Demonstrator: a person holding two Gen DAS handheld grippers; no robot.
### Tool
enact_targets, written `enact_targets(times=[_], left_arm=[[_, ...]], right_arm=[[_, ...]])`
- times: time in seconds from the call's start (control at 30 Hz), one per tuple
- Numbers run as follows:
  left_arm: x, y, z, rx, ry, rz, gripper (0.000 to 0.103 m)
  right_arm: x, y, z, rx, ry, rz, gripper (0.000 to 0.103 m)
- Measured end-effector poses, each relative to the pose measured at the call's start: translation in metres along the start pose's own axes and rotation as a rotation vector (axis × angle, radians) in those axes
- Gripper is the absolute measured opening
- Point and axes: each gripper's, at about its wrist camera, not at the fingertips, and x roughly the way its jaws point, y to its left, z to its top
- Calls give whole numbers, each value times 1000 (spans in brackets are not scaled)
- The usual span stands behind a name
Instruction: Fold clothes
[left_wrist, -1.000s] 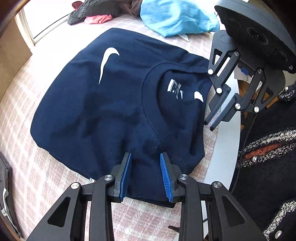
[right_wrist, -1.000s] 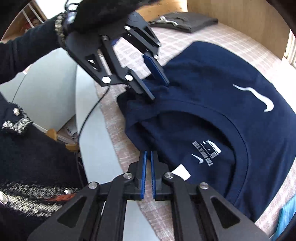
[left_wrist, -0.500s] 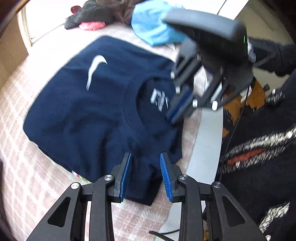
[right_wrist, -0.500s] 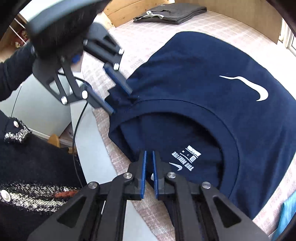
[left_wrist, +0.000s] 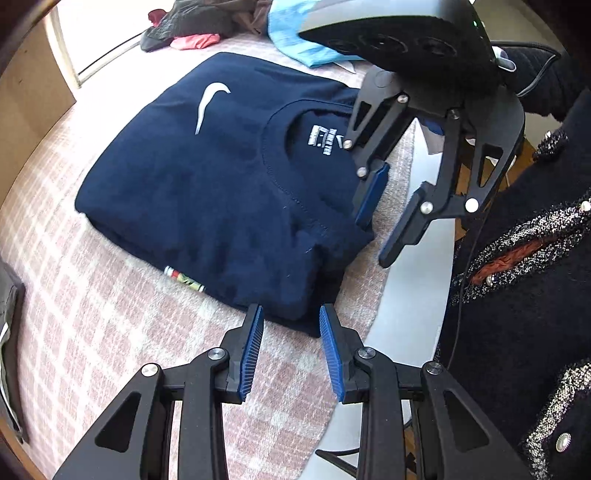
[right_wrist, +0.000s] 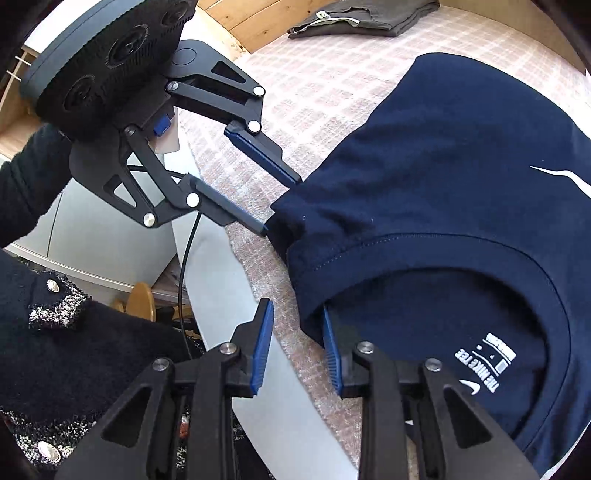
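A navy T-shirt (left_wrist: 207, 192) with a white swoosh lies folded on the pink checked cloth (left_wrist: 92, 314), collar toward the table's edge. My left gripper (left_wrist: 290, 321) stands open at the shirt's near corner, the hem just ahead of its blue pads. In the right wrist view the shirt (right_wrist: 443, 177) fills the right side. My right gripper (right_wrist: 295, 317) is open there, with the collar-side edge lying against its right pad. The left gripper (right_wrist: 280, 206) points at the shirt's shoulder corner. The right gripper (left_wrist: 373, 242) hangs open over the collar edge.
A folded dark garment (right_wrist: 362, 18) lies at the far side by the wooden wall. A blue garment (left_wrist: 295, 48) and a dark and pink pile (left_wrist: 184, 33) sit beyond the shirt. The grey table rim (left_wrist: 406, 314) and a person's black cardigan (left_wrist: 517, 295) are close by.
My right gripper was shut and now stands open at the collar edge. My left gripper has drawn back from over the shirt to its near corner, still open.
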Motion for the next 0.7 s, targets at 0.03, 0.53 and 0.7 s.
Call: enact_targets(times=[0.03,0.53,0.7], left_arm=[[5,-1,5,20,4,6,30],[29,9,68,105,48,19,3],[30,12,91,92,43,24,9]], right_arm=[[-1,0,-1,-10,-4,-4,26],[-4,-12,14,-163,103,-37,4],[13,0,1,-118,134,-36,5]])
